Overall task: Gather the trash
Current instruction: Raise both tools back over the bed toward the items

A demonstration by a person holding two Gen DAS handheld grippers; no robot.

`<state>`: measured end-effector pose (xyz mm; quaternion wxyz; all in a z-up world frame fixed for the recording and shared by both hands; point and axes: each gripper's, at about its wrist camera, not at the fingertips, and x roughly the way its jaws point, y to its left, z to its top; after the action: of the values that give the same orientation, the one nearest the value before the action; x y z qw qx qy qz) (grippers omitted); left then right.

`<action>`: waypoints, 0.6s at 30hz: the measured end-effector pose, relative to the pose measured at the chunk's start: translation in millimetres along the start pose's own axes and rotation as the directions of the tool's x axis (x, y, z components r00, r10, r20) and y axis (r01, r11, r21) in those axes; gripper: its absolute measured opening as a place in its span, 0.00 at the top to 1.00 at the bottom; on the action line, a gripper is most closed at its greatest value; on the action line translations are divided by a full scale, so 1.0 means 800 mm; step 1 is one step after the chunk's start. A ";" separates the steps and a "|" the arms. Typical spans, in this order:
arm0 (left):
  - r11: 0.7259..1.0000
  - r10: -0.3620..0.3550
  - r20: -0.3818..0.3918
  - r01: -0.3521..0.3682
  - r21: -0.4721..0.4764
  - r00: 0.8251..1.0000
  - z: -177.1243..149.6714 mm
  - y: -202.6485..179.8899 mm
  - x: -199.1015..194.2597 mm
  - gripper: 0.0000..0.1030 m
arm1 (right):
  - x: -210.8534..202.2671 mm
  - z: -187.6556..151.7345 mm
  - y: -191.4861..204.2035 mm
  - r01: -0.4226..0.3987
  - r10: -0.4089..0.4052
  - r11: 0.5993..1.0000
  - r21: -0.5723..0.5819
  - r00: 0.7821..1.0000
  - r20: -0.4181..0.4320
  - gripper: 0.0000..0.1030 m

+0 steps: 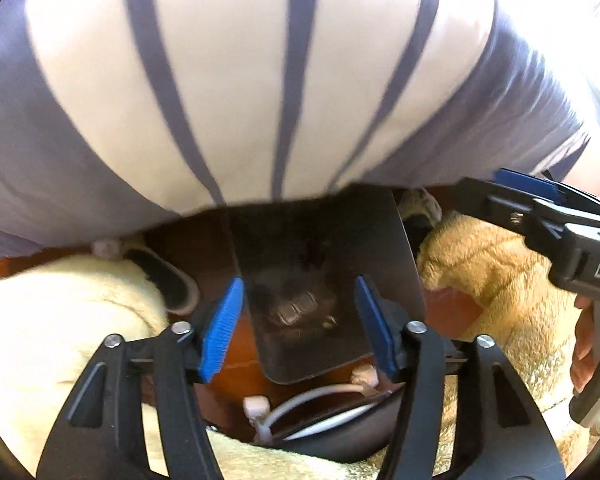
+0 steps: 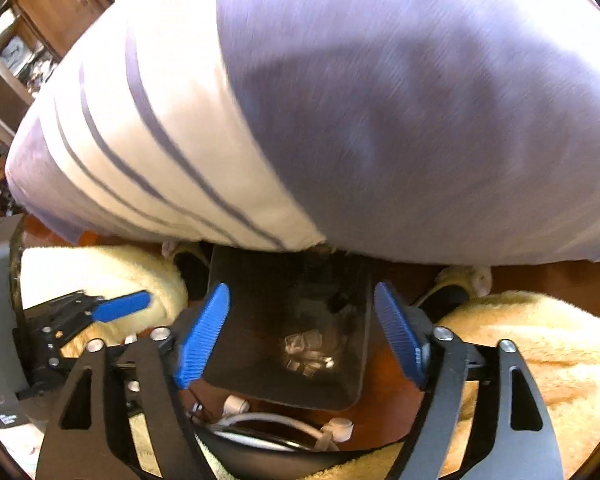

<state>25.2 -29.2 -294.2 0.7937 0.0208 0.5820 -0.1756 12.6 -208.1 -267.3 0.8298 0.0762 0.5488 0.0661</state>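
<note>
A big soft white bundle with lilac-grey stripes (image 1: 260,80) (image 2: 340,120) fills the top of both views, blurred, and covers the far rim of a dark rectangular bin (image 1: 384,248) (image 2: 236,276). Crumpled clear wrappers (image 1: 296,310) (image 2: 306,354) lie at the bin's bottom. My left gripper (image 1: 299,280) hangs open over the bin, and its blue pads touch nothing. My right gripper (image 2: 301,286) is open too, wider, also above the bin with nothing gripped. Each gripper shows at the edge of the other's view: the right one (image 1: 520,184), the left one (image 2: 124,306).
Fluffy pale-yellow trouser legs (image 1: 60,320) (image 2: 520,340) flank the bin, with slippers (image 1: 172,280) on a reddish wooden floor (image 1: 452,308). A hand (image 1: 592,344) holds the right gripper's handle. A white cable (image 1: 312,400) lies near the bin's close edge. Wooden shelves (image 2: 40,40) stand at the back left.
</note>
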 end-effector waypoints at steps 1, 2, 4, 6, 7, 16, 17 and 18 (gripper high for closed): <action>1.000 0.018 0.031 -0.018 0.004 0.999 0.004 0.001 -0.014 0.38 | -0.008 0.002 -0.002 0.012 -0.012 1.000 0.002 1.000 0.021 0.13; 0.999 0.034 0.059 -0.034 0.006 0.998 0.007 0.001 -0.027 0.32 | -0.018 0.004 -0.004 0.026 -0.027 1.000 0.006 0.999 0.047 0.11; 0.998 0.068 0.114 -0.069 0.008 0.991 0.012 0.001 -0.052 0.24 | -0.036 0.007 -0.008 0.043 -0.044 0.999 0.011 0.995 0.089 0.07; 0.996 0.091 0.160 -0.094 0.010 0.983 0.016 0.000 -0.075 0.19 | -0.052 0.010 -0.010 0.056 -0.057 0.998 0.012 0.990 0.125 0.06; 0.995 0.097 0.186 -0.101 0.012 0.978 0.018 -0.001 -0.088 0.15 | -0.061 0.011 -0.010 0.063 -0.064 0.998 0.010 0.988 0.143 0.06; 0.992 0.114 0.344 -0.122 0.002 0.932 0.029 -0.007 -0.166 0.08 | -0.132 0.021 -0.014 0.103 -0.104 0.995 0.017 0.956 0.275 0.06; 0.993 0.113 0.354 -0.122 0.003 0.928 0.030 -0.008 -0.171 0.08 | -0.140 0.022 -0.013 0.105 -0.106 0.994 0.018 0.952 0.289 0.06; 0.992 0.113 0.368 -0.123 0.002 0.923 0.033 -0.008 -0.177 0.08 | -0.148 0.025 -0.014 0.105 -0.106 0.994 0.018 0.947 0.303 0.05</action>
<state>10.2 -5.2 -152.6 0.8973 0.0326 0.4187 -0.1357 -14.7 -243.1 -155.1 0.9065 0.0566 0.4183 0.0088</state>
